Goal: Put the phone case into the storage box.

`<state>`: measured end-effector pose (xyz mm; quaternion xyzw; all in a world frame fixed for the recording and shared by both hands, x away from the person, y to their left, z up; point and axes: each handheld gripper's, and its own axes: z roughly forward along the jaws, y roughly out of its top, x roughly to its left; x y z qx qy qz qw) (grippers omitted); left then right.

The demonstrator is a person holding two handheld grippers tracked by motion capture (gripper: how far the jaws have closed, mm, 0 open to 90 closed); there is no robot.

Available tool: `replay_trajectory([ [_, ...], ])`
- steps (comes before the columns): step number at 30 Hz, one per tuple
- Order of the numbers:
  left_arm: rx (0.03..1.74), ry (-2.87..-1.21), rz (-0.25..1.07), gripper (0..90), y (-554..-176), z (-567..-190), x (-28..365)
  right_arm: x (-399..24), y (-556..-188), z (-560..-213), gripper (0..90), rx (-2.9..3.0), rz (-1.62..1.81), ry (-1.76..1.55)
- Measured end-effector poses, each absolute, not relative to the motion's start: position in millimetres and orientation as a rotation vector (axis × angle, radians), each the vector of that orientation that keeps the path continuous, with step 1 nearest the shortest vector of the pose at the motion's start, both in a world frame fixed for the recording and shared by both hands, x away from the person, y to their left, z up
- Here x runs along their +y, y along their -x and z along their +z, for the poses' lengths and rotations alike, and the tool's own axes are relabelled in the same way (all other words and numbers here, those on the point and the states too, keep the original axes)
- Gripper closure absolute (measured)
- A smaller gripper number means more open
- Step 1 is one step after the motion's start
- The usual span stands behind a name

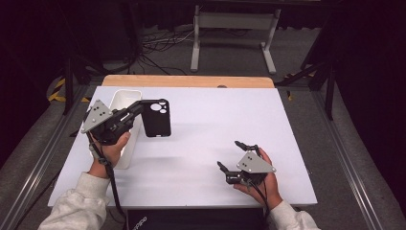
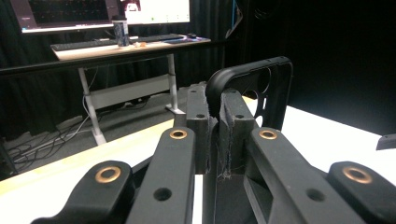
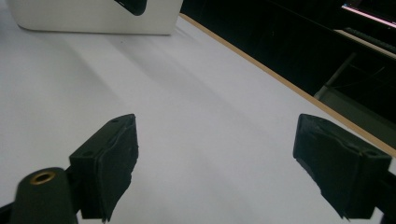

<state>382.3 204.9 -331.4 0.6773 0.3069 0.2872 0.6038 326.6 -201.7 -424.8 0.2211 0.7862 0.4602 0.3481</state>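
White tabletop [image 1: 206,124] is hosting it: the left gripper [image 1: 141,106] is pinching a black phone case [image 1: 157,118] by its edge beside the white bin [image 1: 125,103], while the right gripper [image 1: 234,155] is resting wide open, holding nothing.

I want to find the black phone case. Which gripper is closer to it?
Left. The left gripper is shut on the phone case beside the white bin. The right gripper is open, far off near the table's front right.

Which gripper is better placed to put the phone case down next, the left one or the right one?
The left gripper: it is already shut on the black phone case's edge, beside the white bin. The right gripper rests open near the table's front, far from the case.
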Motion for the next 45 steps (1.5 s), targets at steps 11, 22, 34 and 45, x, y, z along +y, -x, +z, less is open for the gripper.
replay_trajectory([
  [11,0.704,-1.558,0.67,84.2,-381,-326,215,-203,-327,-423,10.0,2.032,1.2,-0.576],
  [22,0.709,-1.544,0.712,84.2,-381,-316,238,-204,-330,-425,9.1,2.027,1.195,-0.586],
  [34,0.697,-1.575,0.76,84.2,-385,-306,264,-201,-331,-427,8.4,2.043,1.18,-0.587],
  [45,0.705,-1.555,0.758,84.2,-407,-305,291,-204,-332,-426,8.4,2.036,1.181,-0.613],
])
